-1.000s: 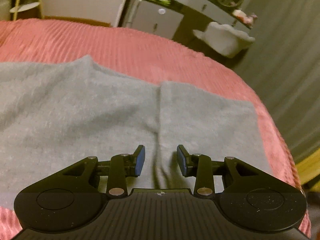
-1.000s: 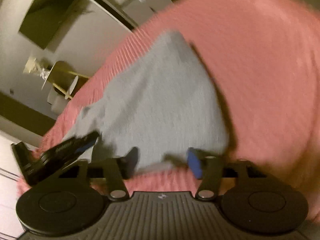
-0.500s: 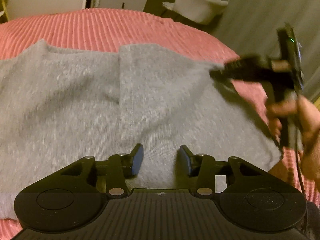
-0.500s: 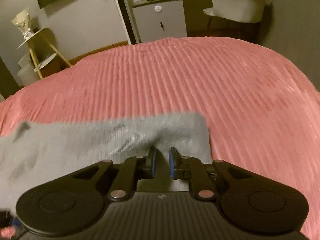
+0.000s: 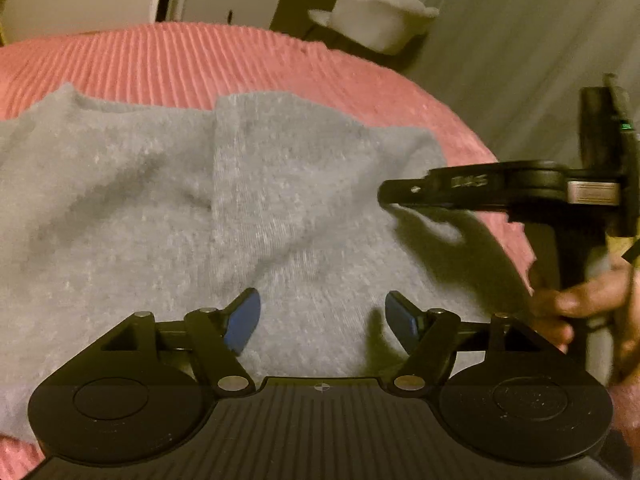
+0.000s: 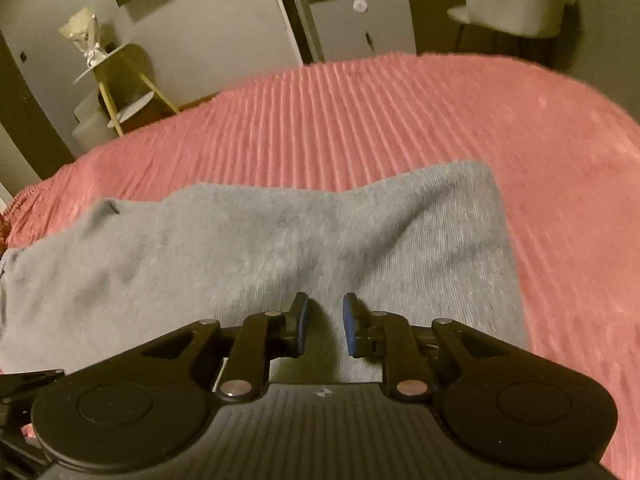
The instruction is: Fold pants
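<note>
Grey knit pants lie spread on a pink ribbed bedspread, with a fold edge running down their middle. My left gripper hovers just above the cloth near its front edge. Its jaws are opening wide and nothing is pinched between the blue pads. My right gripper is over the right part of the pants. Its jaws are opening, a narrow gap apart, with only flat cloth behind the gap. In the left wrist view the right gripper reaches in from the right, held by a hand.
The bedspread's right edge drops off beside a grey curtain. Beyond the bed stand a white chair, a grey cabinet and a small tiered stand. A black part of the left gripper shows at the lower left of the right wrist view.
The left jaws have spread much wider. The right gripper has pulled back from the pants' far right corner to over the cloth, and its nearly shut jaws have parted slightly.
</note>
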A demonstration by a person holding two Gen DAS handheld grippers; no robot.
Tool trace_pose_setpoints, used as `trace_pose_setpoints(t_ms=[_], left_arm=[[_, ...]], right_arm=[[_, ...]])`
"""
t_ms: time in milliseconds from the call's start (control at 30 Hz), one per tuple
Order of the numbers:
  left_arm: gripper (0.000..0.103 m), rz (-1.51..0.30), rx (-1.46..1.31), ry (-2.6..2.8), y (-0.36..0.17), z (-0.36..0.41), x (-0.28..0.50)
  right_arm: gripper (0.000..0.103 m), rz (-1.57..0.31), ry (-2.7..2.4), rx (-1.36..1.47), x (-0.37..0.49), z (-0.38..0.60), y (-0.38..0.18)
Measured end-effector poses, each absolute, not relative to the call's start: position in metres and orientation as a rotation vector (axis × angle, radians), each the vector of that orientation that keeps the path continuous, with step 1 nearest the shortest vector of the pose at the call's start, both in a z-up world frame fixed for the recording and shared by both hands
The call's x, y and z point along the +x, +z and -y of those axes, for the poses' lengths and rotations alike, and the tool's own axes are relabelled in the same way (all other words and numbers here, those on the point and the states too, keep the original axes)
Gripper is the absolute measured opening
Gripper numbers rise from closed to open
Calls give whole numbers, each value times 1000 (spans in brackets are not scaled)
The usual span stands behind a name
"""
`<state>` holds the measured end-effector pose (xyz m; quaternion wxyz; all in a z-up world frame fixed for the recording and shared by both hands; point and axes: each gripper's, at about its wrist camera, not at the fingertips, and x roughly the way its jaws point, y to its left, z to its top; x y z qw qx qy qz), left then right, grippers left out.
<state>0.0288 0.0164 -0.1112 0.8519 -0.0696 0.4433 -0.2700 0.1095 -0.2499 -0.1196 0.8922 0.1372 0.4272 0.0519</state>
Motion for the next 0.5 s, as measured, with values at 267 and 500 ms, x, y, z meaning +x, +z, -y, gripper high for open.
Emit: trace_pose_setpoints(t_ms=[267, 500], left_arm=[[78, -848, -313, -483, -91, -50, 20], [98, -708, -409, -310, -58, -132, 10]], right_arm=[[76, -895, 31, 285, 37, 264, -129], [95, -813, 49, 322, 3, 262, -114]])
